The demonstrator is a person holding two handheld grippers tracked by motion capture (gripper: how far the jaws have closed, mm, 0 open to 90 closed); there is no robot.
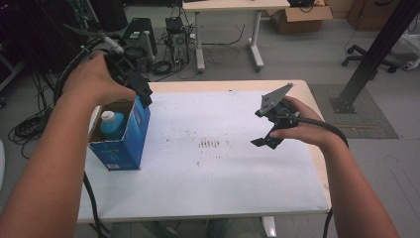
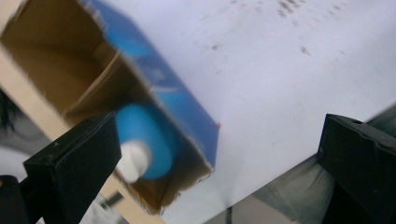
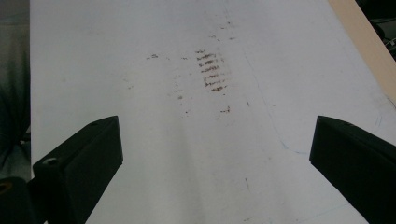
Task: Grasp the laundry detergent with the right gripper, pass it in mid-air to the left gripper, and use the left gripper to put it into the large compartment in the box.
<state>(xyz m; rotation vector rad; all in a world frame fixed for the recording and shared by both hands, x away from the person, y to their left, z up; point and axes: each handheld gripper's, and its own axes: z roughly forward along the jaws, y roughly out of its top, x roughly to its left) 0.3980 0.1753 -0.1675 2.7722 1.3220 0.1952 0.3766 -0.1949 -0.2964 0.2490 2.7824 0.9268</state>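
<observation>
left gripper (image 1: 143, 94): held above the open top of the blue carton (image 1: 130, 141), at the carton's far right corner. jaws spread wide, nothing between them; no contact w/ carton or bottle. left gripper view looks down past both jaws into the carton; view is blurred.

blue carton: stands upright at the left edge of the desk (image 1: 223, 183), top flaps open, brown cardboard interior (image 2: 70, 70) visible.

blue bottle (image 1: 113, 124): inside the carton, upright, white cap (image 2: 133, 161) up. sits toward the carton's near-left side in the high view. in the left gripper view it lies just beside the left jaw, below it, not gripped.

right gripper (image 1: 270, 139): held over the desk's right half, well apart from the carton, grey three-cornered plate (image 1: 275, 96) on top. jaws wide open, empty; right gripper view shows bare white desk surface between them.

desk surface: white sheet w/ a patch of brown marks (image 3: 212, 70) near centre, between the two grippers.
</observation>
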